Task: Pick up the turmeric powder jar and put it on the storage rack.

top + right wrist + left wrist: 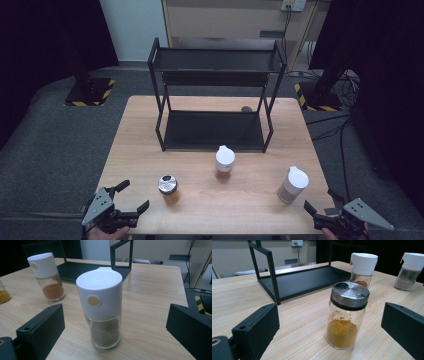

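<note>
Two grippers are lining up on two spice jars, so by my reading the approach step is in hand, with nothing grasped yet. At the lower left of the high view, the left gripper is holding its jaws spread wide and empty, facing the metal-lidded jar of yellow powder just right of it. At the lower right, the right gripper is likewise gaping and empty, pointing at the white-capped jar of grey-brown powder. In each gripper view its jar is standing upright between the jaws but farther off, untouched. A third jar with reddish powder is waiting mid-frame, before the black rack. Next, I judge, each gripper is needing to slide forward until its jaws flank the glass, then close squarely below the cap.
</note>
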Available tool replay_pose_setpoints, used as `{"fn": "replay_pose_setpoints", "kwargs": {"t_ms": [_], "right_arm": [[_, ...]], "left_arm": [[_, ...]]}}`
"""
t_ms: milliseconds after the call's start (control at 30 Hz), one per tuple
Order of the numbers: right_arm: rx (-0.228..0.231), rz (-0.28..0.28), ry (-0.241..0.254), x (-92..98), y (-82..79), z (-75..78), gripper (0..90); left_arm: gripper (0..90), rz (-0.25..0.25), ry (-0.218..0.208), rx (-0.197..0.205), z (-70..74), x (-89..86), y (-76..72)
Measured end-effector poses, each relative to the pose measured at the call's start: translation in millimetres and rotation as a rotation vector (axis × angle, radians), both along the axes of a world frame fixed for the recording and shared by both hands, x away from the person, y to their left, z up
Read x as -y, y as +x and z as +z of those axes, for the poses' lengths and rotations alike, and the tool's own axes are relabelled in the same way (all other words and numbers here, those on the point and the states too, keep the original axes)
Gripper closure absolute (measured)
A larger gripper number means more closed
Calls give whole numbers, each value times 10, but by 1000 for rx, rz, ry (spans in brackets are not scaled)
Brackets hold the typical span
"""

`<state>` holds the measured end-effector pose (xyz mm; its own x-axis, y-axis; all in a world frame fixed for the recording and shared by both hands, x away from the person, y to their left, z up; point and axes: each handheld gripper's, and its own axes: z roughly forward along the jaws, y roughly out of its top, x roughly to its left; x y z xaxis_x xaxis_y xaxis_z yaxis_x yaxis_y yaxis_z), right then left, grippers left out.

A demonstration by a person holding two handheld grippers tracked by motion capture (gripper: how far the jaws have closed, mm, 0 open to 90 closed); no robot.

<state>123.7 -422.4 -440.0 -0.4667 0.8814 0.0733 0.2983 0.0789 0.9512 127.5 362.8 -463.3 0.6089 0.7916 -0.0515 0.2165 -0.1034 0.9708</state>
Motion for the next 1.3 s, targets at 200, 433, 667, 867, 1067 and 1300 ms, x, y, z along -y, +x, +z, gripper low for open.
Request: {"fn": "replay_pose_setpoints", "kwargs": {"t_ms": [200, 433, 667, 867, 1067, 1300], "right_arm": [[-4, 10, -3, 6, 15, 1, 20], [-11, 23, -4, 15, 33, 3, 24], [-20, 33, -4, 19, 51, 6, 31], [-19, 48, -13, 18, 71, 5, 34], [-23, 55, -12, 25, 79, 7, 37], [-21, 67, -18, 26, 97, 7, 43]], "left_arm": [[8, -4, 4, 7, 114, 18, 30], [10, -29, 11, -3, 234, 6, 104], [10, -55, 31, -17, 330, 25, 176], [11, -91, 43, -29, 418, 60, 267], [11, -124, 65, -50, 464, 114, 400], [14, -160, 74, -73, 436, 186, 524]]}}
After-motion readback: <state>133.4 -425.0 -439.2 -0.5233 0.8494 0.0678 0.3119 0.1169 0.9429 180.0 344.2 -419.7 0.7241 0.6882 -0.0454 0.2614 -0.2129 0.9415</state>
